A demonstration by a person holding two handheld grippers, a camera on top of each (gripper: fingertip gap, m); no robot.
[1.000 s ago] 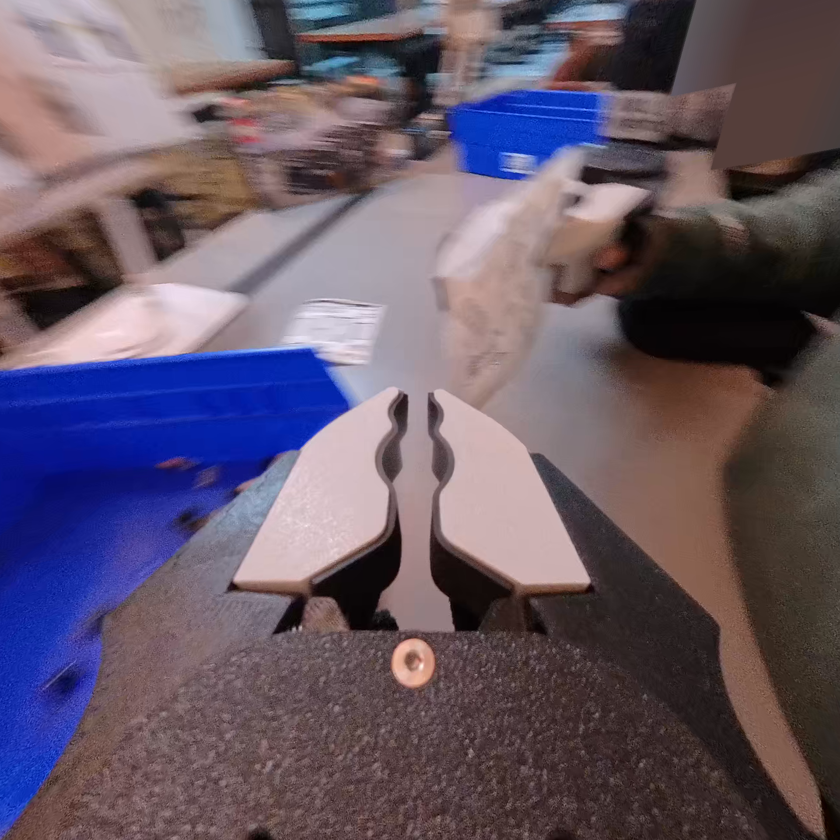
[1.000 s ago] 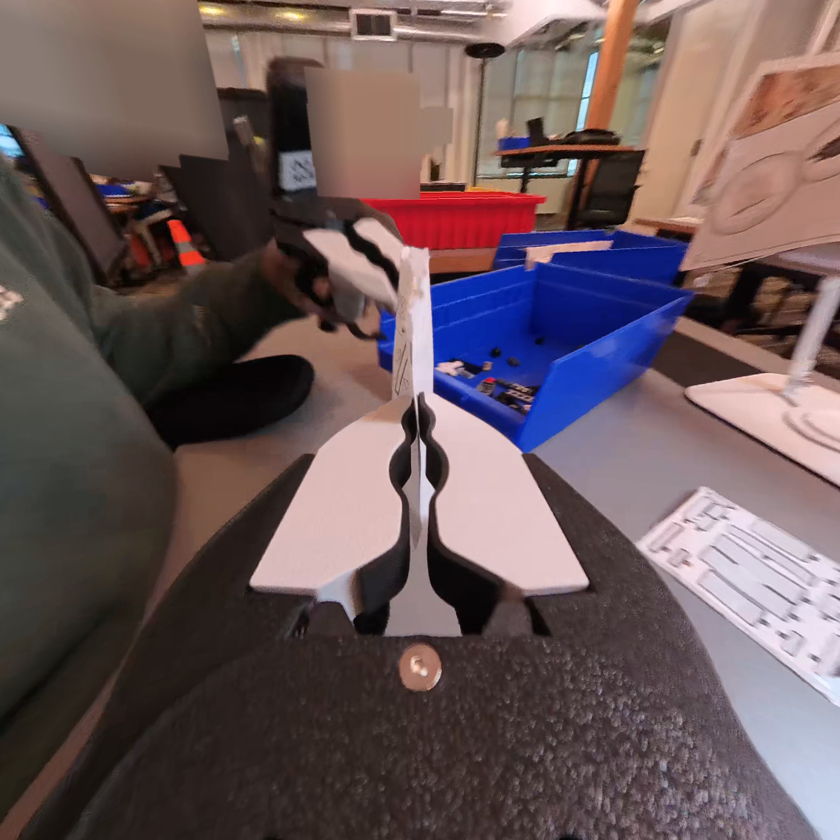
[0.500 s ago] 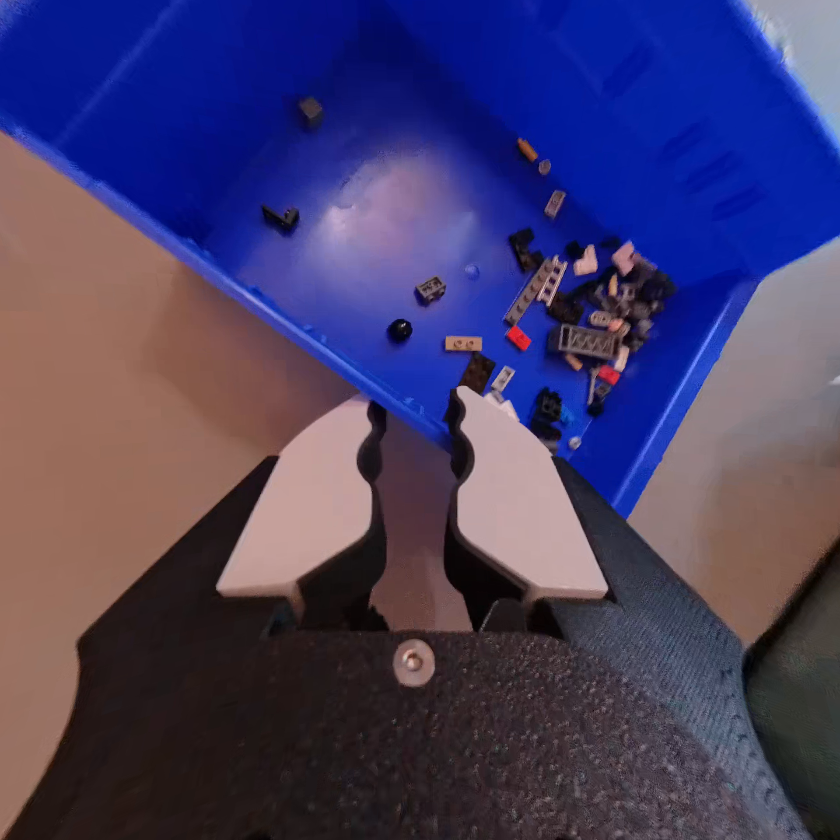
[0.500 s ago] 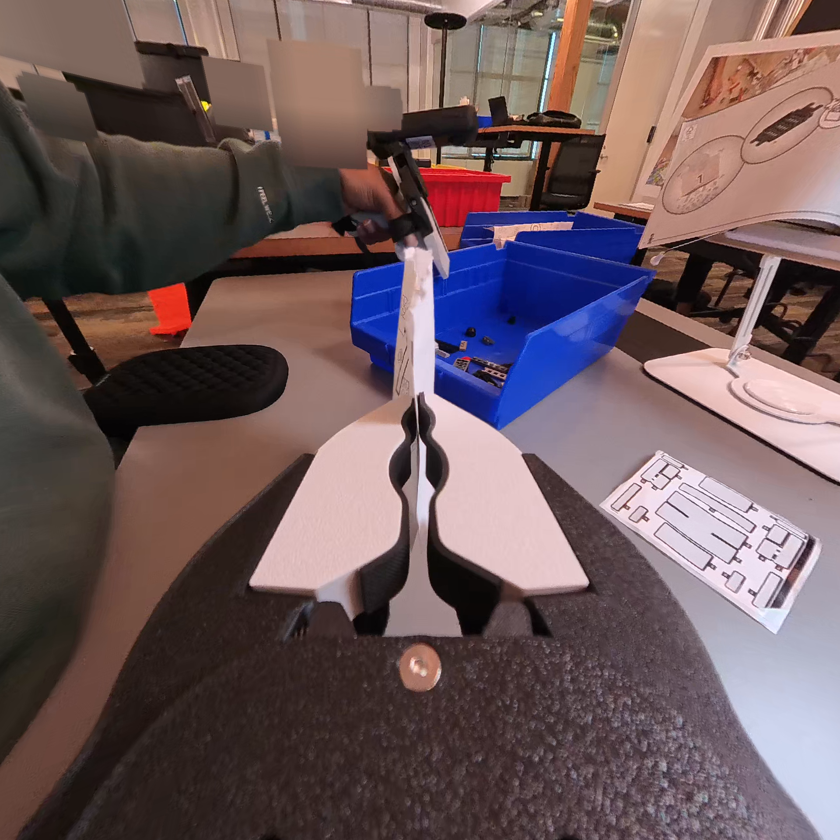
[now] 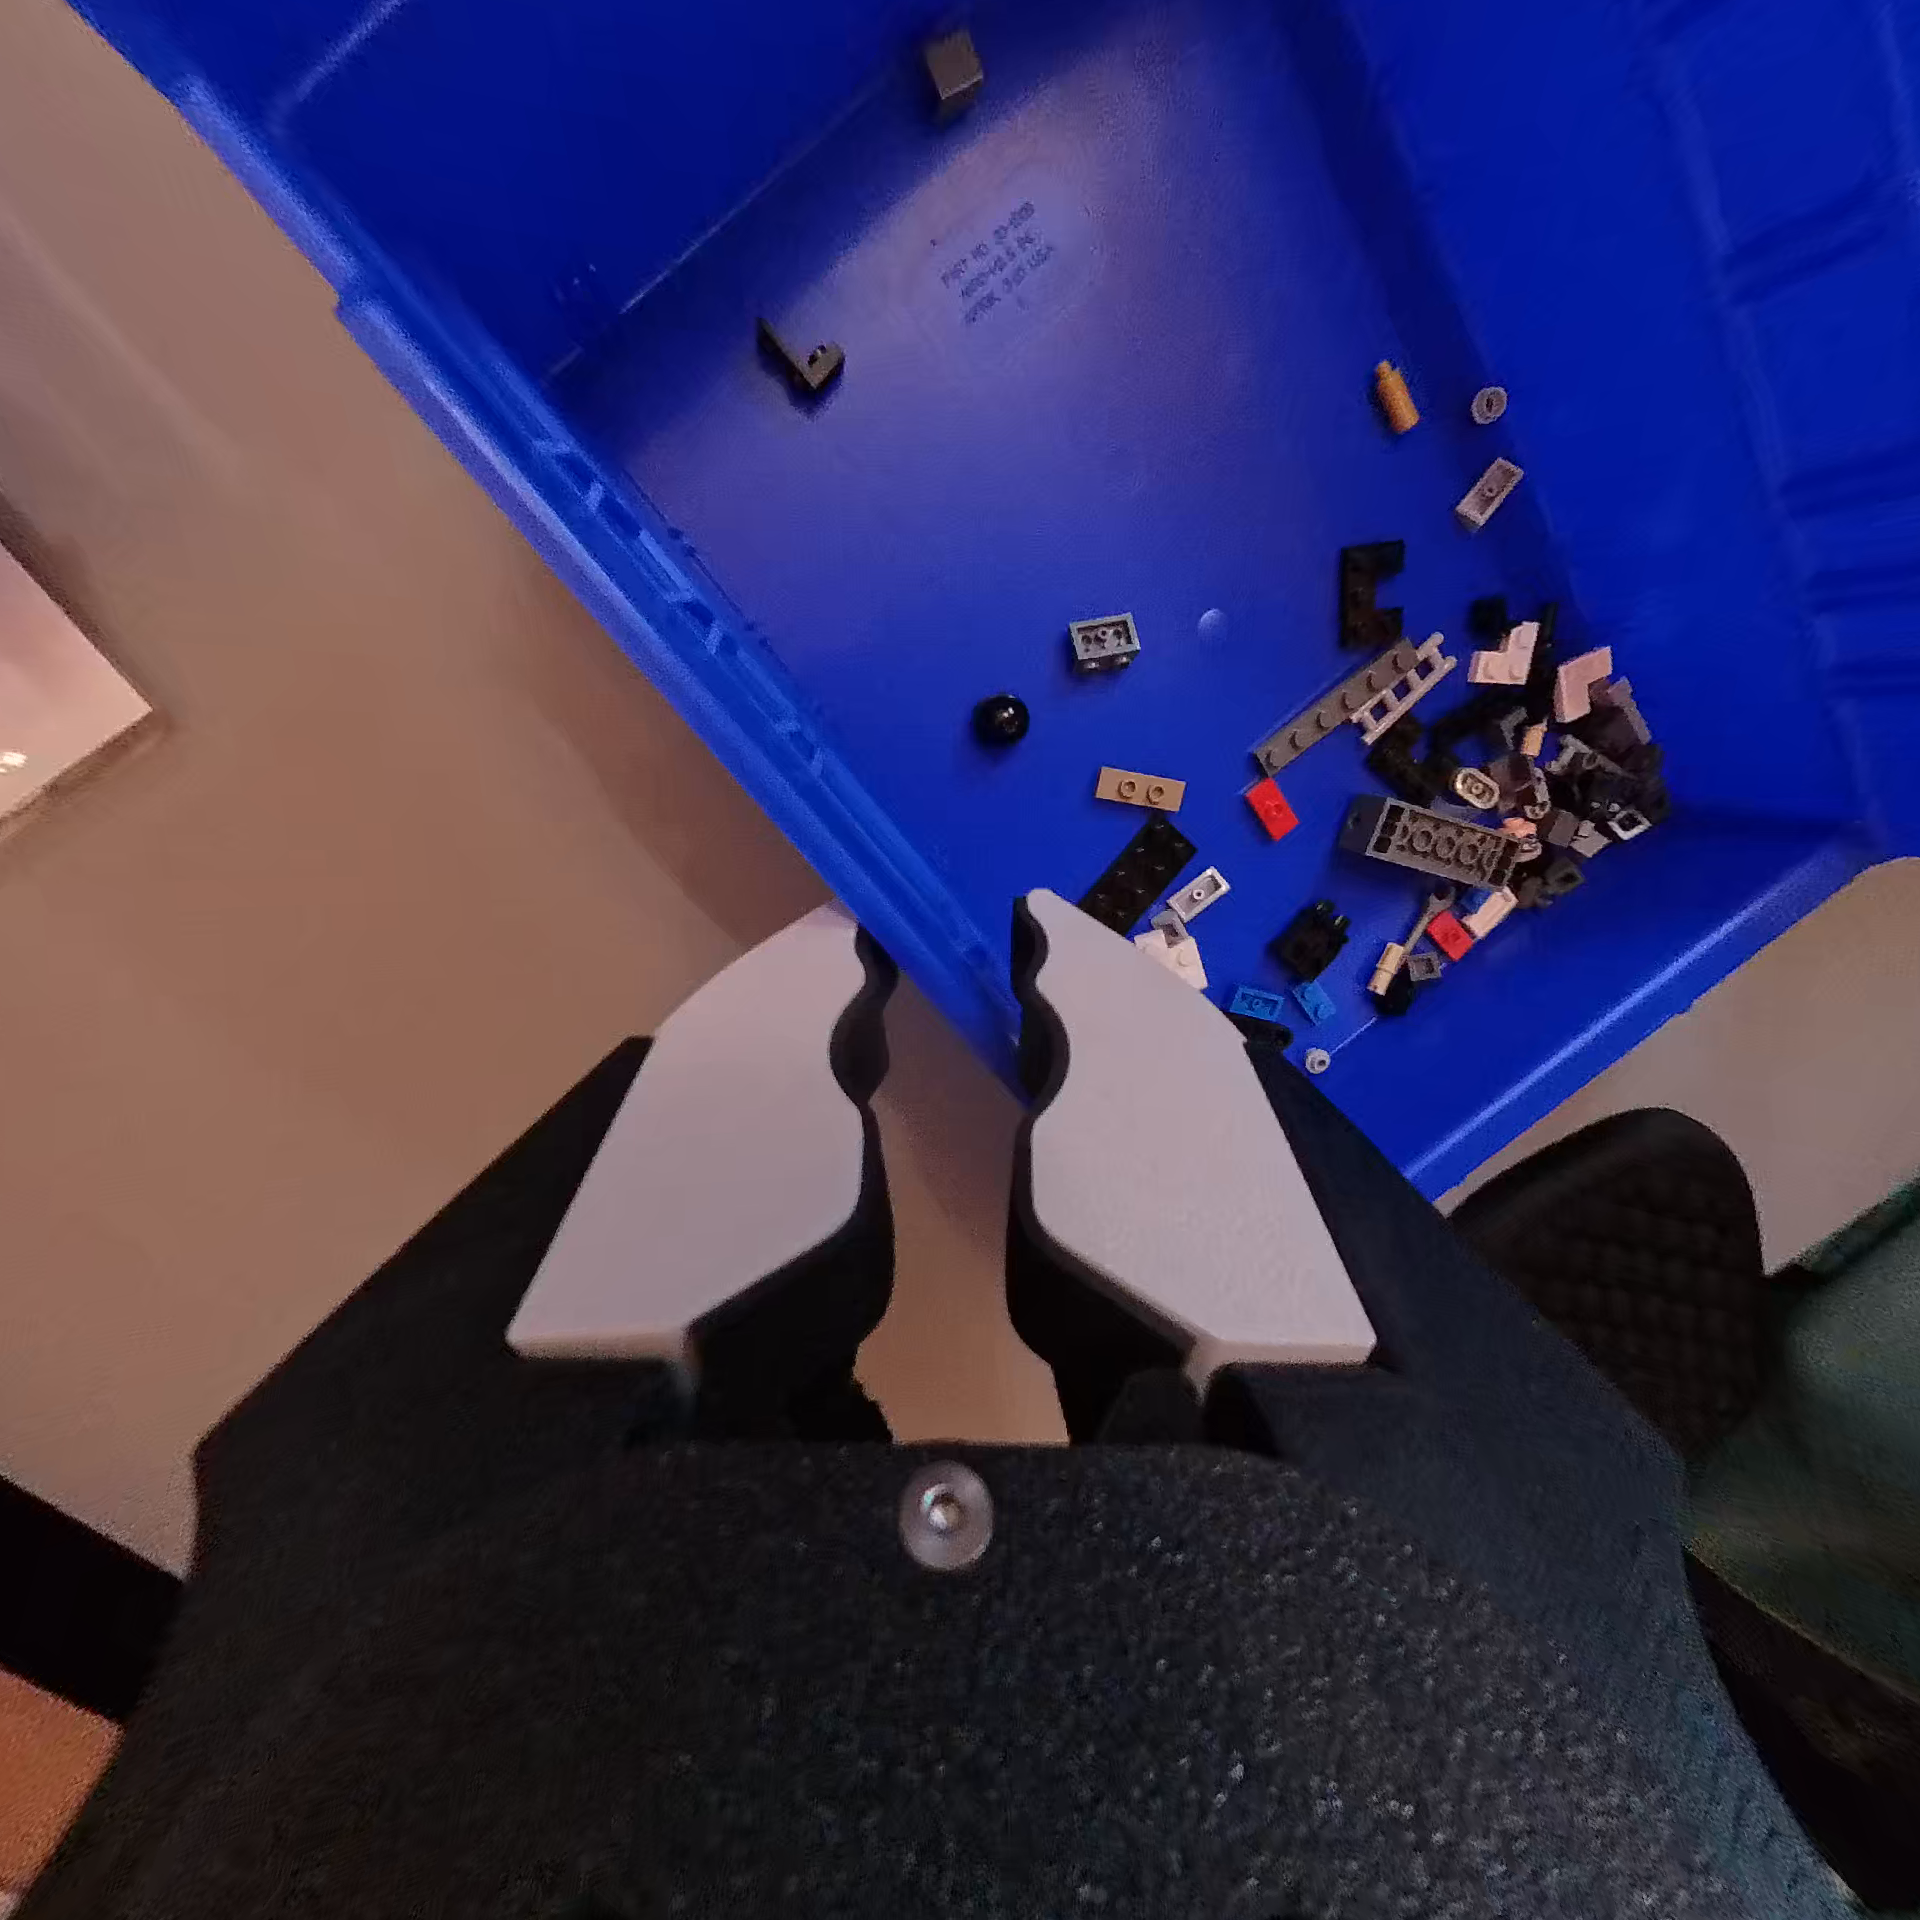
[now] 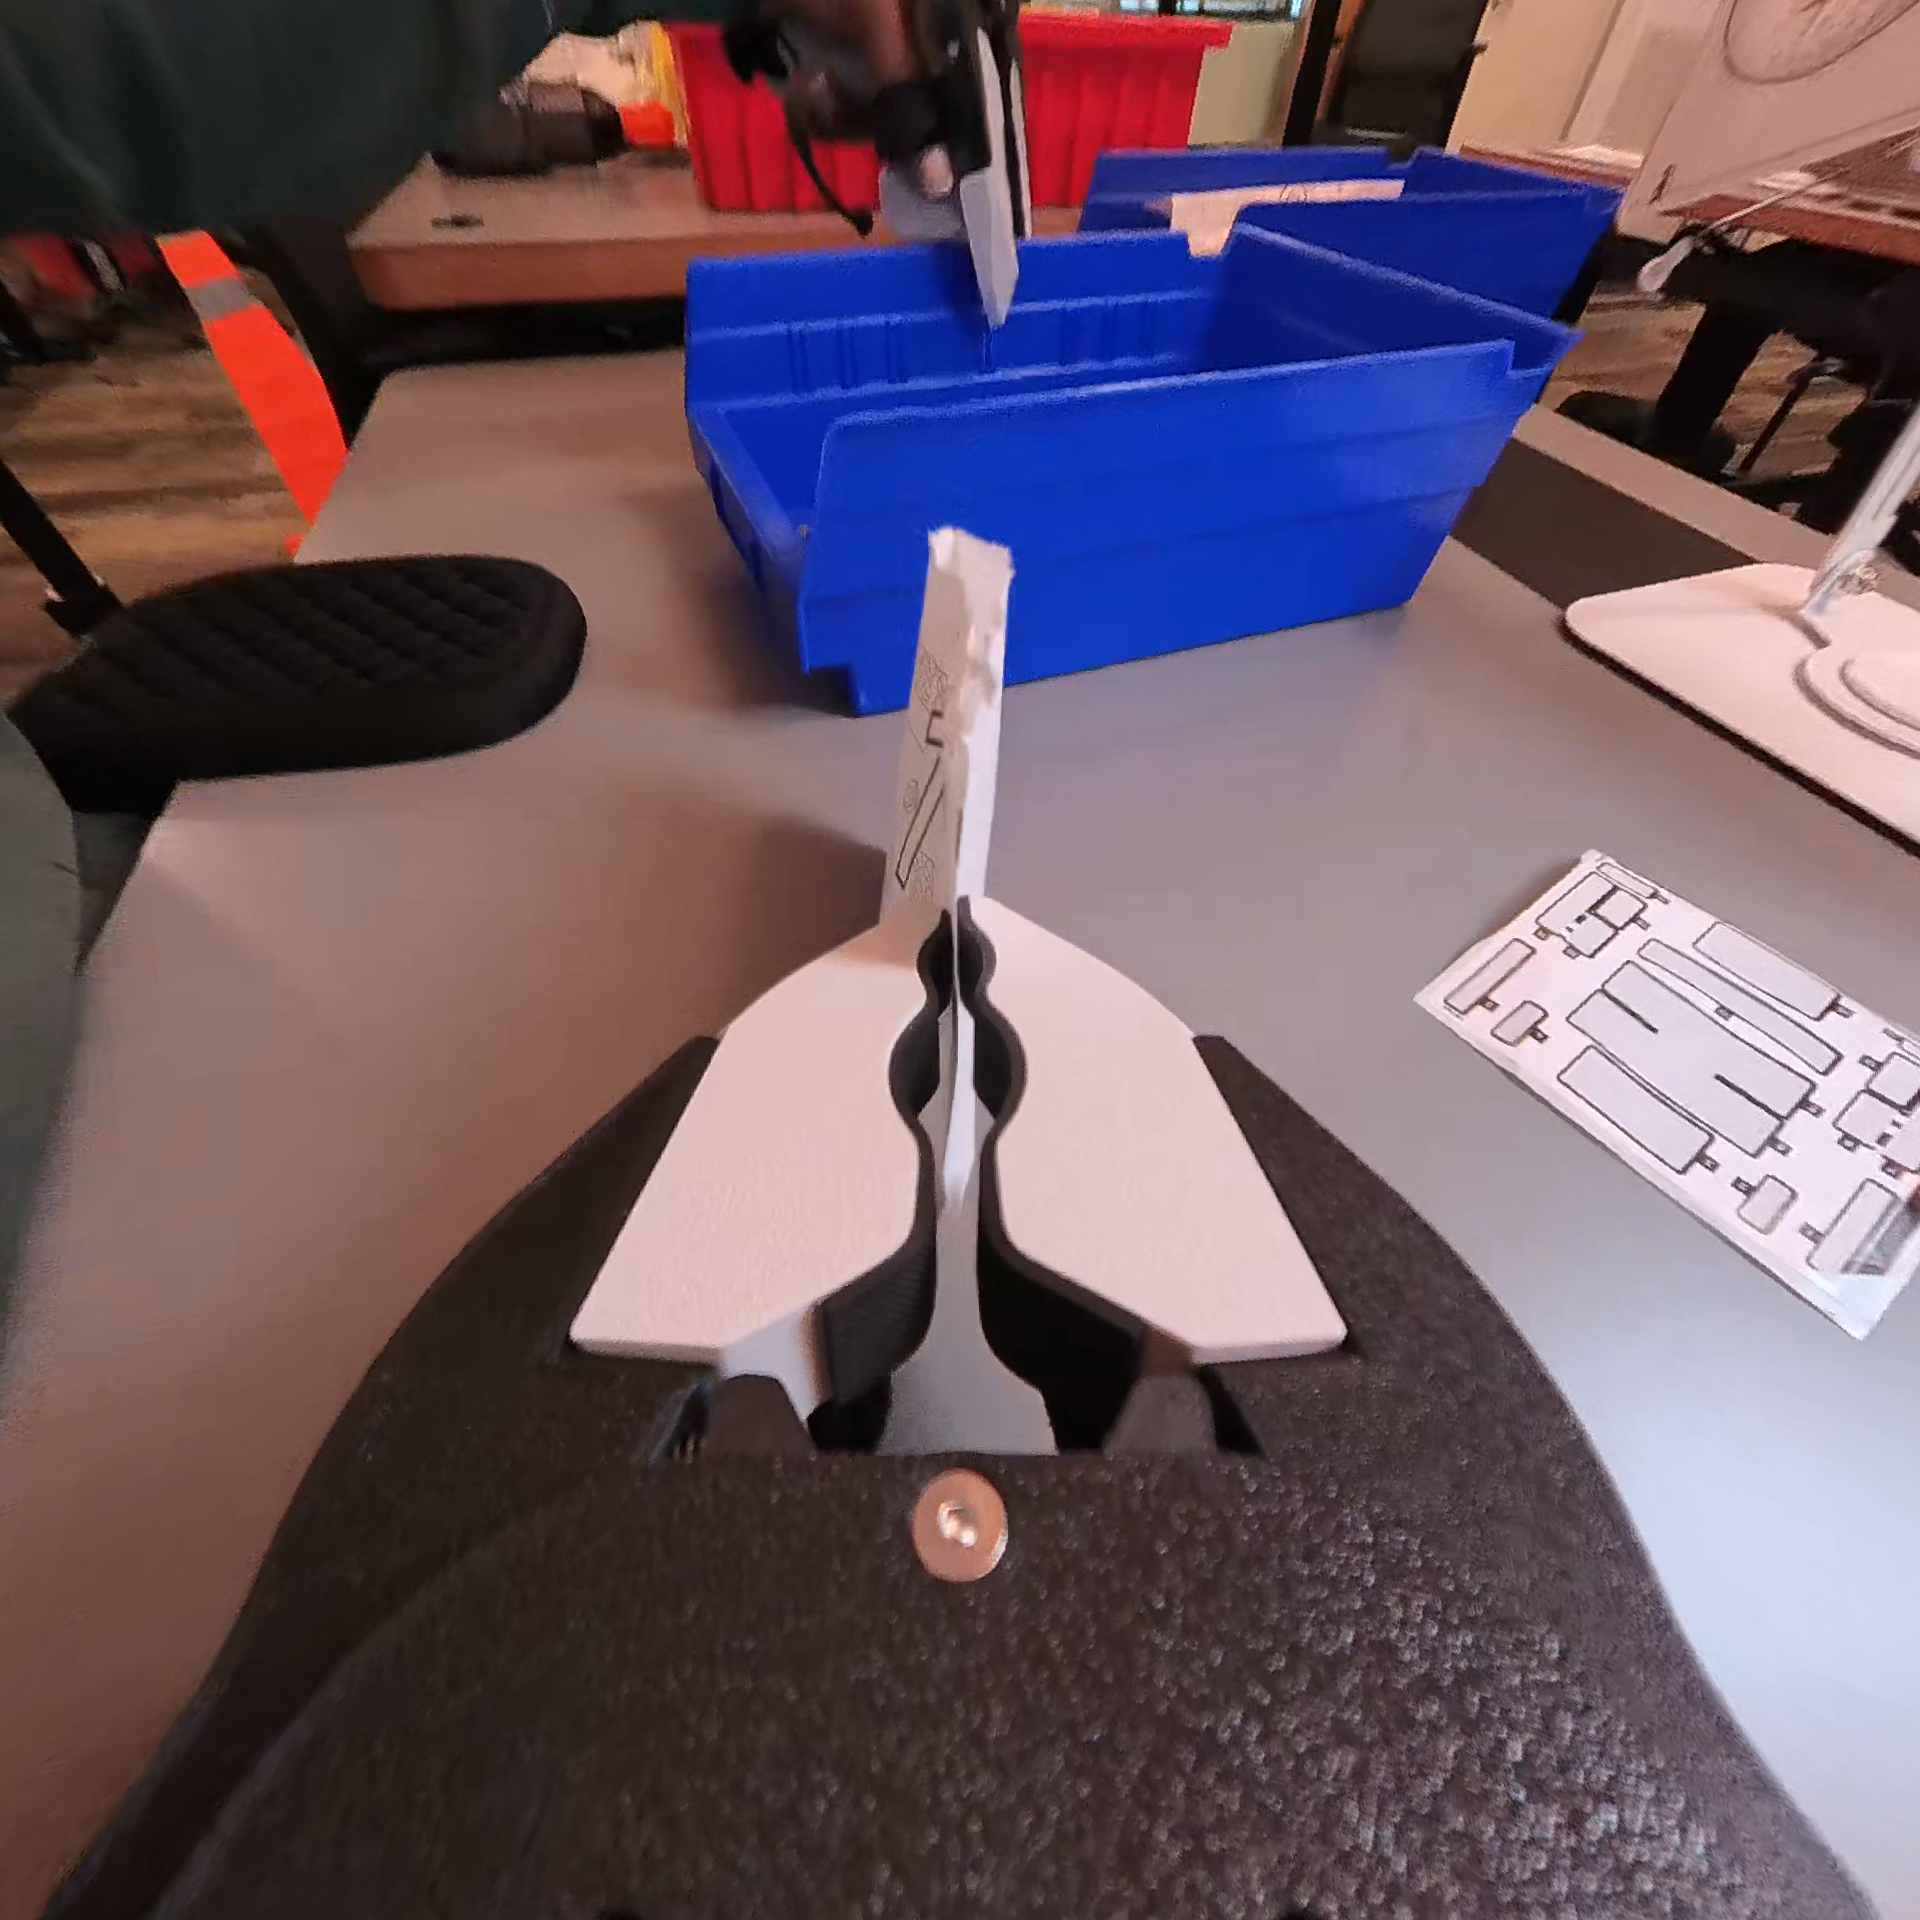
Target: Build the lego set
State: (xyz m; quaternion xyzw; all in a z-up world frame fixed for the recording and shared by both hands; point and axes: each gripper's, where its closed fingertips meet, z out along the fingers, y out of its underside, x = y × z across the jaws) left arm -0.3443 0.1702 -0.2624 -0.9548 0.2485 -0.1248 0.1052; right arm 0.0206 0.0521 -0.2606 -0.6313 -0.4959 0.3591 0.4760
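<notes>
My left gripper (image 5: 940, 920) is open and empty, pointing down over the near wall of the blue bin (image 5: 935, 468), one finger on each side of the rim. Several loose lego pieces (image 5: 1507, 769) lie on the bin floor, mostly heaped at its right end. My right gripper (image 6: 956, 920) is shut on a torn white paper bag (image 6: 951, 727), which stands upright above the grey table. In the right wrist view the left gripper (image 6: 987, 239) hangs over the far side of the same blue bin (image 6: 1143, 520).
A printed sticker sheet (image 6: 1704, 1081) lies on the table to the right. A white stand base (image 6: 1745, 665) is at far right. A black armrest pad (image 6: 301, 655) sits at the left. A second blue bin (image 6: 1403, 197) and a red bin (image 6: 1101, 83) stand behind. The tips of one gripper are about 40 cm away from the tips of the other.
My left gripper swung away from the bag to above the blue bin, now pointing down, and its jaws opened wider. My right gripper kept hold of the bag and tilted lower.
</notes>
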